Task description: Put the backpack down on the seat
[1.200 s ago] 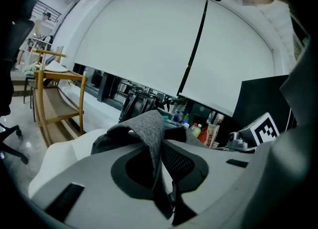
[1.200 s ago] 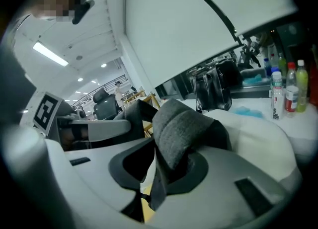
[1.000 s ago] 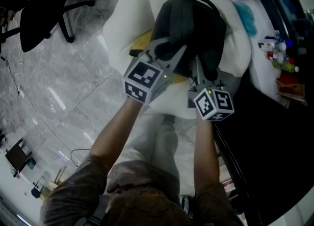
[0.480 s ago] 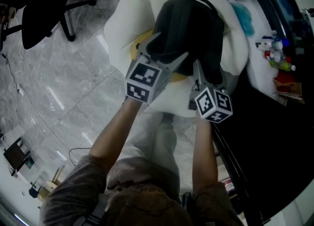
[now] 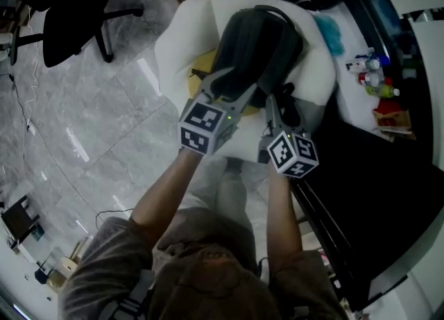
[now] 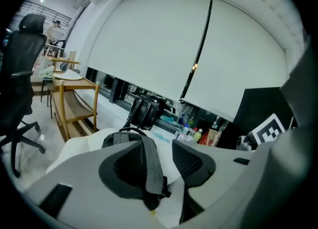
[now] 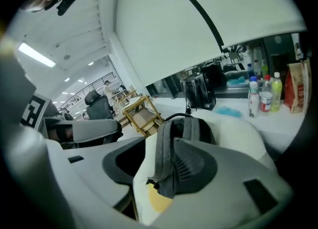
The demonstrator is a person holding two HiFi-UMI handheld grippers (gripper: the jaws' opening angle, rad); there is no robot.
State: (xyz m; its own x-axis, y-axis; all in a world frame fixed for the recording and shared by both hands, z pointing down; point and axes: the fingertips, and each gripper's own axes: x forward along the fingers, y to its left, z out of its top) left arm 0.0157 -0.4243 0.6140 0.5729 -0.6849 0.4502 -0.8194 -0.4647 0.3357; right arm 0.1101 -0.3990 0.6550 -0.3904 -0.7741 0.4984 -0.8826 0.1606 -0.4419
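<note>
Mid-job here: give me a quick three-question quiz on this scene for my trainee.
1. True or false: the dark grey fabric backpack lies on the white padded seat.
2. What stands on the white counter beyond the seat? A) plastic bottles B) a laptop C) a potted plant
3. Fill in: the wheeled office chair on the marble floor is ___.
Key: 1 true; 2 A; 3 black.

Place: an open office or lab workroom.
Floor: polished grey stone tiles (image 5: 104,117).
Seating: a black swivel chair (image 5: 69,13) on castors, a soft white seat (image 5: 177,51).
Window: a wide white roller blind (image 6: 149,49).
Ledge: bottles (image 7: 263,94) and a wooden trolley (image 6: 74,91) nearby.
Overhead: strip lights (image 7: 37,54).
</note>
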